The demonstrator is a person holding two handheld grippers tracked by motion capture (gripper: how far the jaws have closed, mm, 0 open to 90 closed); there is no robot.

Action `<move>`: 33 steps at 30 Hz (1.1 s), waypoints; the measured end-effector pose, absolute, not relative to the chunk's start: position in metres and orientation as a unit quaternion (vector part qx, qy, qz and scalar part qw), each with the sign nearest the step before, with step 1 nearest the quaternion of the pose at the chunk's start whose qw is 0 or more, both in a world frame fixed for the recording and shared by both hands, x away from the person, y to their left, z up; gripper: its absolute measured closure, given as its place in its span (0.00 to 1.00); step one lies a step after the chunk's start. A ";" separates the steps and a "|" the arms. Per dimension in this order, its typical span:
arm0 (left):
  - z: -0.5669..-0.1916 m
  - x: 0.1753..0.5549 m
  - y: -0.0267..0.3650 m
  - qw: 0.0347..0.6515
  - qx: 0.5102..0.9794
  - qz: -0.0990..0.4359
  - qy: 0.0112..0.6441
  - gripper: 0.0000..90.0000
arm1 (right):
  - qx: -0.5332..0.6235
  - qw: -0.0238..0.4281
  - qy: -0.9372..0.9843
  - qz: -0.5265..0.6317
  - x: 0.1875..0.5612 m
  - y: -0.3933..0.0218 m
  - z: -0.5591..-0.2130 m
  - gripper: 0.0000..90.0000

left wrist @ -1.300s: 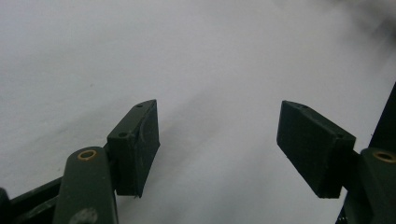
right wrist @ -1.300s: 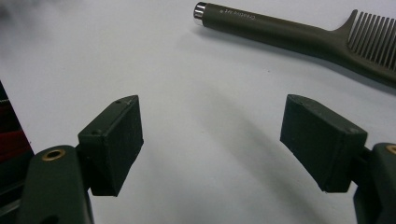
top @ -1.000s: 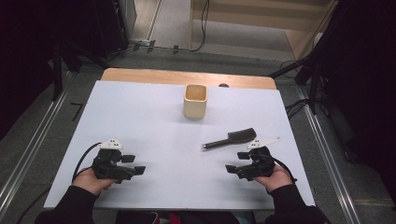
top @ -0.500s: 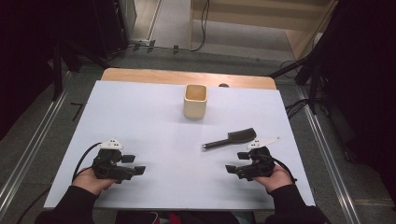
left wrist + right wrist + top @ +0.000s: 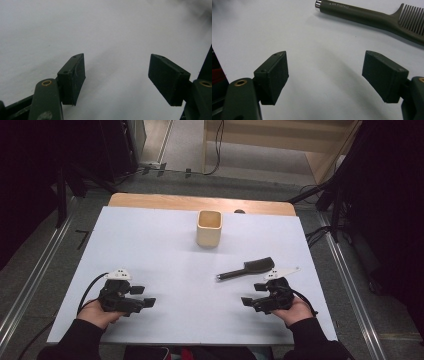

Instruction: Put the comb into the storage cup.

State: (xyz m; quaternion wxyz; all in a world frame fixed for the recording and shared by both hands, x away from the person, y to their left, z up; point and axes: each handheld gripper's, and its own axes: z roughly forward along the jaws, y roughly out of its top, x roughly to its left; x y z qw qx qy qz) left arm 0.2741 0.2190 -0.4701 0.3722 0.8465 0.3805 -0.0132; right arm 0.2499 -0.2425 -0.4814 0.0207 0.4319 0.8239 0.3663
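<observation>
Tabletop: white sheet over wood, wood strip showing at far edge. On it: beige square cup far-center, upright; dark comb right of center, lying flat, well apart from cup.

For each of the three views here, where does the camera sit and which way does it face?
High view: above the person's side, looking forward and down on the white table; forearms, left gripper, right gripper.
Left gripper view: rides the left gripper, facing bare table between open jaws.
Right gripper view: rides the right gripper, jaws open.
Shared: the right gripper view and the high view both show the comb.
</observation>
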 end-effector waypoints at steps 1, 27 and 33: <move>-0.470 0.274 0.219 0.372 0.846 -0.013 0.381 0.34 | 0.431 0.021 0.824 0.366 0.250 -0.242 -0.482 0.22; -0.469 0.275 0.220 0.371 0.846 -0.010 0.383 0.34 | 0.450 0.034 0.798 0.399 0.264 -0.240 -0.470 0.24; -0.470 0.276 0.220 0.370 0.846 -0.008 0.384 0.34 | 0.467 0.054 0.787 0.400 0.274 -0.241 -0.467 0.24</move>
